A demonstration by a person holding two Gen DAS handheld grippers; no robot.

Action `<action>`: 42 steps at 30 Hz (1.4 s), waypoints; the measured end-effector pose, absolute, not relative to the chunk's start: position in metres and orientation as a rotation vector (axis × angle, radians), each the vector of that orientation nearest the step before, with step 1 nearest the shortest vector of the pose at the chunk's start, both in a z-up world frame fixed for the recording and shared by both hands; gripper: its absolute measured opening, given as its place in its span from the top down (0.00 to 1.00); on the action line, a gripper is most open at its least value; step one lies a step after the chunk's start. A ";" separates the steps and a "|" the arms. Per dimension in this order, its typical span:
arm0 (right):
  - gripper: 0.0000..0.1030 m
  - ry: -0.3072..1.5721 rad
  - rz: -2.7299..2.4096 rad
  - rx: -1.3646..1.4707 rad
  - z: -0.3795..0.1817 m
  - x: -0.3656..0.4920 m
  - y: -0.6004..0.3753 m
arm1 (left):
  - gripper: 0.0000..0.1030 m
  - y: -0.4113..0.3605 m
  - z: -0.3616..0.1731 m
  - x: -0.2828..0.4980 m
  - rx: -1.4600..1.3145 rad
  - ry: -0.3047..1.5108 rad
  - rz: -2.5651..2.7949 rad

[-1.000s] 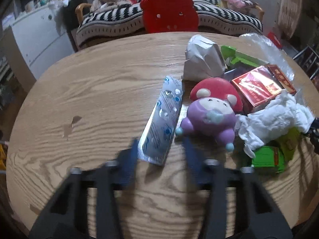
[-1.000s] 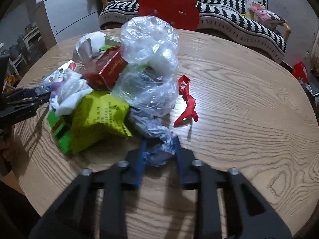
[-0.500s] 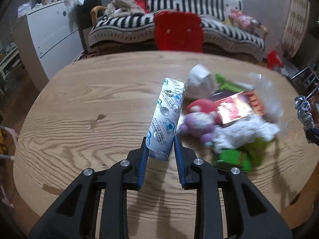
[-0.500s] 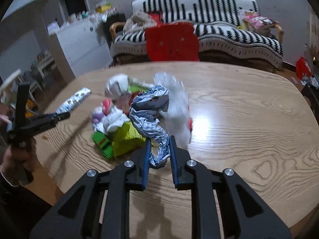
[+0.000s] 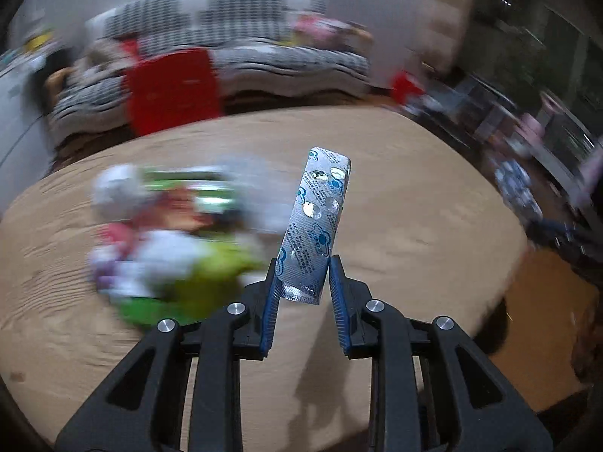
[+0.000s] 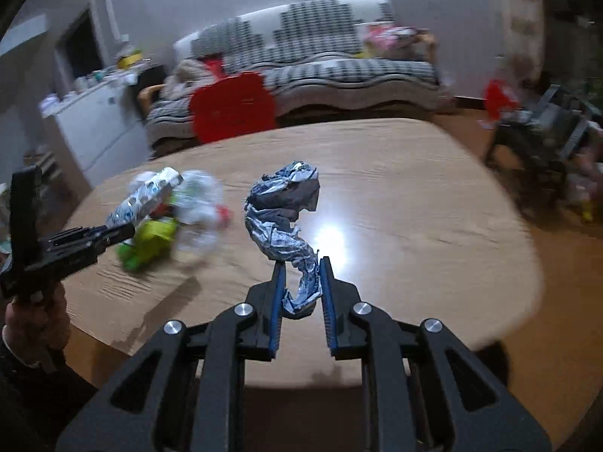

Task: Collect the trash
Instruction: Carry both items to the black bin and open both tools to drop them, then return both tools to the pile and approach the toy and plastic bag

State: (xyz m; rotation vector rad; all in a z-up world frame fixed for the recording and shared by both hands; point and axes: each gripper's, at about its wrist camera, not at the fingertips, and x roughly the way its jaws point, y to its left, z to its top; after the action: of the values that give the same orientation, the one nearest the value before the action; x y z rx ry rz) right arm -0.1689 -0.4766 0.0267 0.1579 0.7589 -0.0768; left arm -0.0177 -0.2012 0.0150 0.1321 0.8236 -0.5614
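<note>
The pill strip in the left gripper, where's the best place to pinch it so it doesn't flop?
Probably right where the left gripper has it: the bottom end of the pill strip, pads on its two flat faces, coming from below. The strip is long, thin and flat, so it stands up stiffly from that end. The bumps higher up would likely make a worse seat for the pads.

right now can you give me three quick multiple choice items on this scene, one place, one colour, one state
1. Where is the trash pile?
A. on the wooden table
B. on the sofa
C. on the floor

2. What colour is the chair behind the table?
A. blue
B. red
C. white

3. What is the left gripper doing?
A. standing open and empty
B. resting flat on the table
C. clamping a blister pack

Key: 1 A, the pile lies on the tabletop; 2 B, its back is plainly red; 3 C, the pack stands up between the pads.
</note>
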 end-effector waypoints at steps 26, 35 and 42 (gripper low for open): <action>0.74 0.985 -0.461 0.477 -0.078 -0.290 -0.654 | 0.75 -0.470 -0.092 -0.170 0.422 0.958 -1.122; 0.12 0.931 -0.479 0.468 -0.065 -0.288 -0.655 | 0.38 -0.472 -0.087 -0.168 0.396 0.942 -1.139; 0.12 0.852 -0.412 0.350 -0.020 -0.253 -0.605 | 0.11 -0.415 -0.040 -0.142 0.310 0.868 -1.072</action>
State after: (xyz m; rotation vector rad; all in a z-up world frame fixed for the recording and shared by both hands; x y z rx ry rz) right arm -0.2530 -0.6050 -0.0205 0.3499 0.8523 -0.4117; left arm -0.1417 -0.4153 -0.0395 0.3103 0.8679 -1.0718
